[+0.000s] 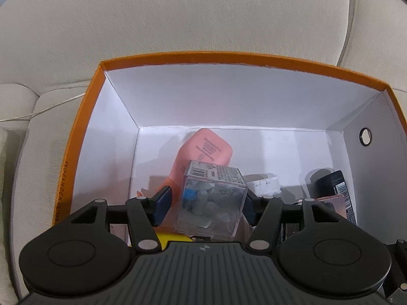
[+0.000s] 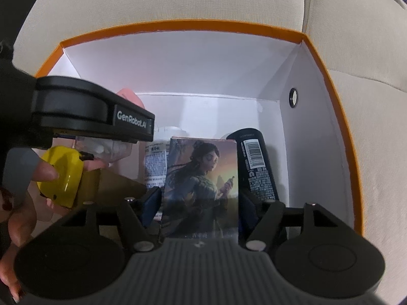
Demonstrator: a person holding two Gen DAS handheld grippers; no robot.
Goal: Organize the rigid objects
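An orange box with white inner walls (image 1: 84, 117) sits on a beige sofa; it also shows in the right wrist view (image 2: 328, 76). My left gripper (image 1: 203, 207) is inside the box, with a clear plastic cube of small grey and blue pieces (image 1: 211, 203) between its fingers; the left pad stands apart from the cube. My right gripper (image 2: 201, 203) is shut on a picture box showing a woman (image 2: 203, 185), held upright in the box. The left gripper body (image 2: 94, 111) crosses the right wrist view.
Inside the box are a pink case (image 1: 203, 155), a white bottle (image 1: 264, 184), a black can (image 2: 257, 162) and a yellow round object (image 2: 61, 178). A person's hand (image 2: 20, 203) is at the left. Sofa cushions surround the box.
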